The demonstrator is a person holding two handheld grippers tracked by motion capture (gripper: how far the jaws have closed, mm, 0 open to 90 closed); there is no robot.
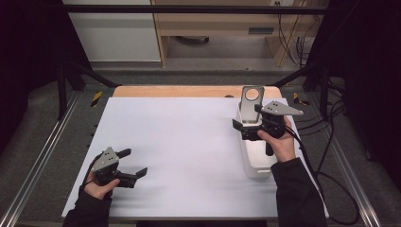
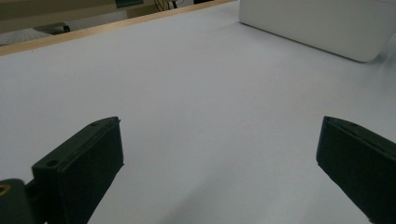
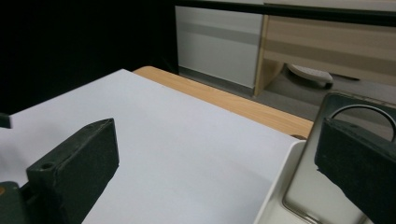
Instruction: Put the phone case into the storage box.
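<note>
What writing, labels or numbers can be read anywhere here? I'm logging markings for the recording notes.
None can be read.
White box: plain, no print visible.
Metal plate with a round hole: bare.
Right gripper and left gripper: no legible marks.
Yellow-and-black striped tape beside the table: a warning pattern, no words.
Cabinet label in the background: too small to read.

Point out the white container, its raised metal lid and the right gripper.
white container [image 1: 257, 163]: high view, near end wall.
metal lid [image 1: 251, 105]: high view, panel below its round opening.
right gripper [image 1: 239, 128]: high view, midway between fingertips.
</note>
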